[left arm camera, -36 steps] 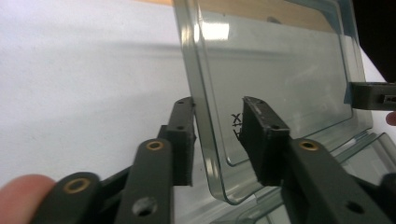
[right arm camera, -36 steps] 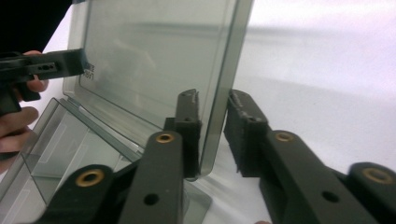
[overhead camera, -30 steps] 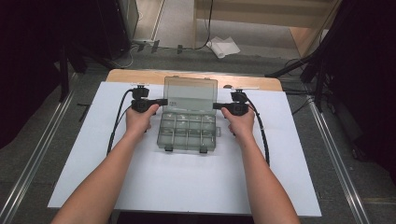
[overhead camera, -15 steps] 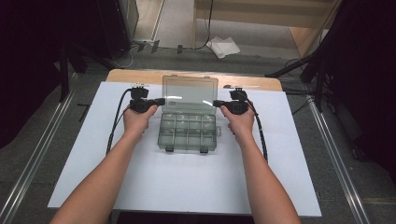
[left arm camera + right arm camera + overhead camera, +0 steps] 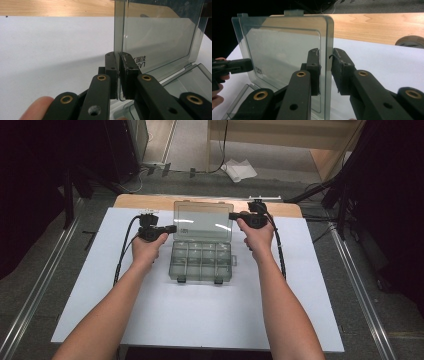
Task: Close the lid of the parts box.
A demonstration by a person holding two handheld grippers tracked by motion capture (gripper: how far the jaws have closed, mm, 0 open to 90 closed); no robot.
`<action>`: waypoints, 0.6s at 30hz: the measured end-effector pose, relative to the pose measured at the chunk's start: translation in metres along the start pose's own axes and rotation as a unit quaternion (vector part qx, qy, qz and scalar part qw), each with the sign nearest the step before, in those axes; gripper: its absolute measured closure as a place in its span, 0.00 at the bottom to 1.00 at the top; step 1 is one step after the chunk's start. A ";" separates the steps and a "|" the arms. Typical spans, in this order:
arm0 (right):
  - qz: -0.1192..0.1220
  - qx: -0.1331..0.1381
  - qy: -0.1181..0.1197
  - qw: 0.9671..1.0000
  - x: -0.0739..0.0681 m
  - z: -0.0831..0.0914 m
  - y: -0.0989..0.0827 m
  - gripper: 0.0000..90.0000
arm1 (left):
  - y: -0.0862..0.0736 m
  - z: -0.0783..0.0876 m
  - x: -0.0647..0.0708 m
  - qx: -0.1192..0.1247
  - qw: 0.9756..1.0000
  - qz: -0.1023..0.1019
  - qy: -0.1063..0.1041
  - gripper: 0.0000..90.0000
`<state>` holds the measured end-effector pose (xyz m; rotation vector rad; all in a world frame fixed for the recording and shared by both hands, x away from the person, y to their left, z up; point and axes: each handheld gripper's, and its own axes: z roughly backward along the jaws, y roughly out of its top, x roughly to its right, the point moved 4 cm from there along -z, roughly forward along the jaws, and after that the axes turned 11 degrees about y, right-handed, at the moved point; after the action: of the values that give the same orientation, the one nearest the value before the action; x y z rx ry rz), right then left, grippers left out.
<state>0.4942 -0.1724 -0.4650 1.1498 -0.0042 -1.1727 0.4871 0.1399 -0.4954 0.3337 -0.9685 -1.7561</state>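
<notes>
Lid (image 5: pixel 204 220) of the clear compartment box (image 5: pixel 202 261) stands upright at the box's far edge, over the white table sheet (image 5: pixel 200 320). Your left gripper (image 5: pixel 119 75) is clamped on the lid's left edge; your right gripper (image 5: pixel 325 72) has just been easing apart, its jaws straddling the lid's right edge with a gap on one side, so it no longer pinches. Keep the left grip firm and level so the lid does not twist on its hinge, and draw the right straight off sideways. Behind the box, the wooden table edge (image 5: pixel 150 200) leaves room; nothing near the box blocks you.
</notes>
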 end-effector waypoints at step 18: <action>0.028 -0.013 -0.046 0.998 -0.009 0.002 0.002 0.95 | 0.000 0.004 -0.002 0.005 1.000 0.001 -0.007 0.87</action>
<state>0.4907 -0.1670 -0.4580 1.0657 -0.0896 -1.1718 0.4855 0.1436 -0.4936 0.3261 -0.9879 -1.7550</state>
